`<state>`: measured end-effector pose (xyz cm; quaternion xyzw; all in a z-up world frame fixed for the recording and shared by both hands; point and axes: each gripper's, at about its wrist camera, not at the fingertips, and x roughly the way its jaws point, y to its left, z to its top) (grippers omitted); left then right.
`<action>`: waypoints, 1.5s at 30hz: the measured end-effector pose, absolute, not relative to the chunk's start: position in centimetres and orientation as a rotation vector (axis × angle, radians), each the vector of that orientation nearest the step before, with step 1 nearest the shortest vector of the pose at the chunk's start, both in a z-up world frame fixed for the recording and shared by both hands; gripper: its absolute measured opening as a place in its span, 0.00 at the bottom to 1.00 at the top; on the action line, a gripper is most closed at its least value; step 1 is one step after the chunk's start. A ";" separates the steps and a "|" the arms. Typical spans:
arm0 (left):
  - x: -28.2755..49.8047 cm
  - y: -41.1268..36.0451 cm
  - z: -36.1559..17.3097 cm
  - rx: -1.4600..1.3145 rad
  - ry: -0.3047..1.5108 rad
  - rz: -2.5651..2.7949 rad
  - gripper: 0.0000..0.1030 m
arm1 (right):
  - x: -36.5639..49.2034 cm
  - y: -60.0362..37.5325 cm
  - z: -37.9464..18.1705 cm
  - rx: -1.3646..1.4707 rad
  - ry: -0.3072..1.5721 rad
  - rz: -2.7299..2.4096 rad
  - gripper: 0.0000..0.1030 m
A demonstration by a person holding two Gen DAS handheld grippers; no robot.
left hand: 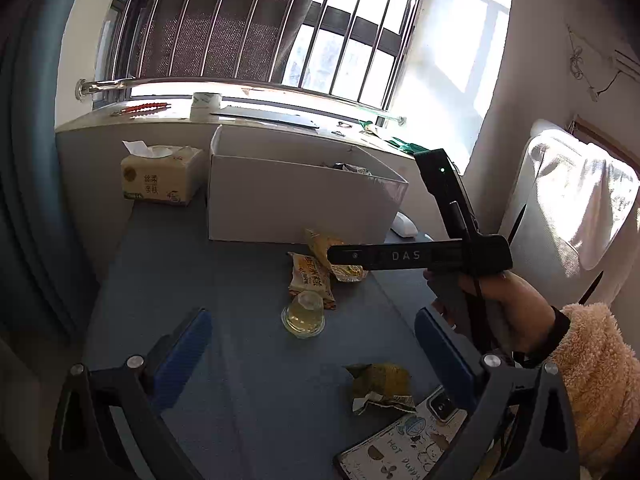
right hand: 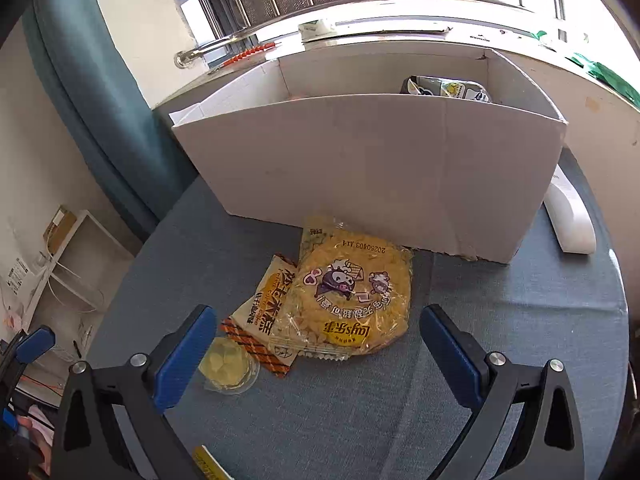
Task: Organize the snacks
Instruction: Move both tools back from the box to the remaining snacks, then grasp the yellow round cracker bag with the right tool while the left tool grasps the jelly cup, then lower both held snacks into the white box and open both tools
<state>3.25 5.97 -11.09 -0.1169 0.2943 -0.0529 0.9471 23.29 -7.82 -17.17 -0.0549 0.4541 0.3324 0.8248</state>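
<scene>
Two grippers are seen over a grey-blue table (right hand: 500,320), both spread wide and empty. In the left wrist view, a tissue pack (left hand: 162,175) is set at the far left, just beside a white box (left hand: 296,200) that stands against the window ledge. Before the box, a chip bag (left hand: 322,244), an orange packet (left hand: 310,276) and a jelly cup (left hand: 303,314) are grouped near the table's middle. The left gripper (left hand: 312,348) is held above the near table, nothing between its blue pads. A crumpled green wrapper (left hand: 380,386) lies right of centre, touching a phone (left hand: 404,444). The right hand (left hand: 496,312) is seen at right, wrapped round its gripper's handle.

In the right wrist view, the cup (right hand: 230,364) sits by the left pad, the packet (right hand: 264,316) is overlapped by the bag (right hand: 352,296), and the bag's far end touches the box (right hand: 360,168). One snack (right hand: 444,89) is already inside the box, at its right. The right gripper (right hand: 318,350) is held just short of the bag, gripping nothing. A white remote (right hand: 570,216) lies just right of the box.
</scene>
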 end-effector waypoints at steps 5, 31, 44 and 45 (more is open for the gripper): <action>3.2 6.2 -11.5 -0.236 0.614 -0.104 1.00 | 25.4 -6.5 -19.0 -0.172 0.995 0.656 1.00; 12.0 3.1 -15.7 -0.080 0.777 -0.182 1.00 | 18.1 -18.5 -12.6 0.125 0.859 0.821 0.77; 14.6 4.6 -18.5 -0.165 0.874 -0.192 0.38 | 14.7 -22.5 -13.7 0.264 0.861 0.801 0.77; 14.3 4.7 -18.2 -0.165 0.866 -0.185 0.38 | 14.7 -22.6 -13.8 0.272 0.866 0.804 0.77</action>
